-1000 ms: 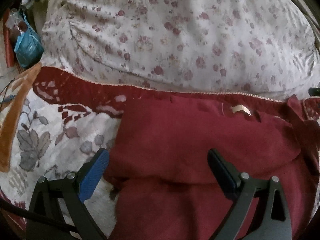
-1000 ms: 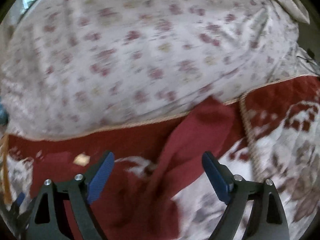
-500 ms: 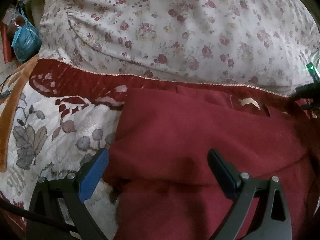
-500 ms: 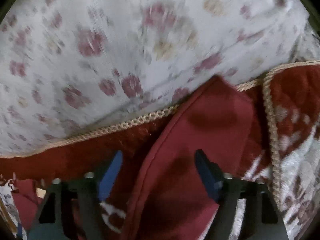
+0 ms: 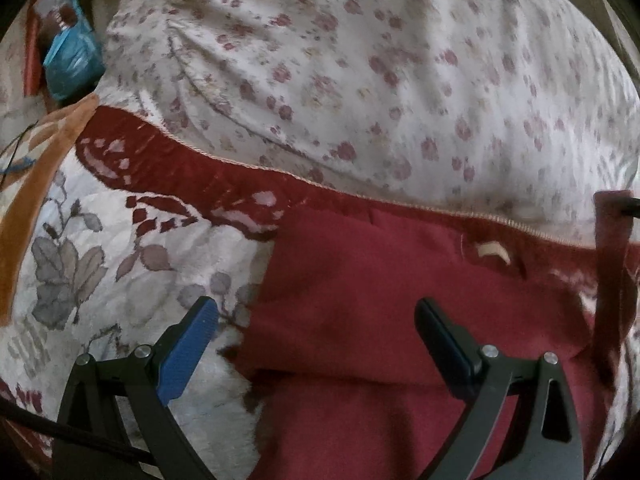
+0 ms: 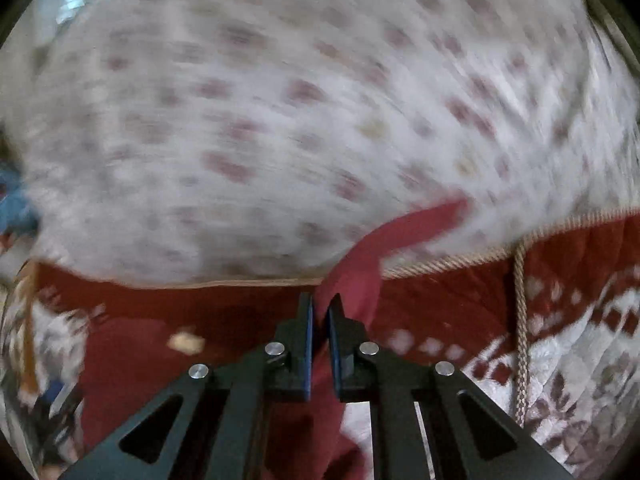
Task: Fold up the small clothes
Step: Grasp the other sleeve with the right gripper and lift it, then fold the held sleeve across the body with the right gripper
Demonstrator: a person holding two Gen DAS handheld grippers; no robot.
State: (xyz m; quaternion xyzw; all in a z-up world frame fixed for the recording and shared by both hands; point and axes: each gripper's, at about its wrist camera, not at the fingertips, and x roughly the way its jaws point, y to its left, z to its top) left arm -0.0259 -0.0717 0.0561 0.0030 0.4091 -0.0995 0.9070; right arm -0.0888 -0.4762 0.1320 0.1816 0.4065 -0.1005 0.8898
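A dark red garment [image 5: 360, 280] lies partly folded on a red and white patterned blanket [image 5: 120, 248], with a small beige neck label [image 5: 494, 250] showing. My left gripper [image 5: 316, 332] is open just above the garment's lower left part. My right gripper [image 6: 320, 312] is shut on the garment's sleeve [image 6: 392, 236] and holds it lifted off the blanket. In the left wrist view the lifted sleeve [image 5: 610, 240] hangs as a strip at the right edge. The right wrist view is blurred.
A big floral white pillow or duvet [image 5: 360, 80] fills the space behind the garment. A blue plastic bag [image 5: 72, 60] and an orange blanket edge [image 5: 36, 184] lie far left. A beige cord trim [image 6: 520, 320] borders the blanket.
My right gripper has closed on the sleeve and lifted it up and back. The left gripper stays open over the garment, shifted slightly.
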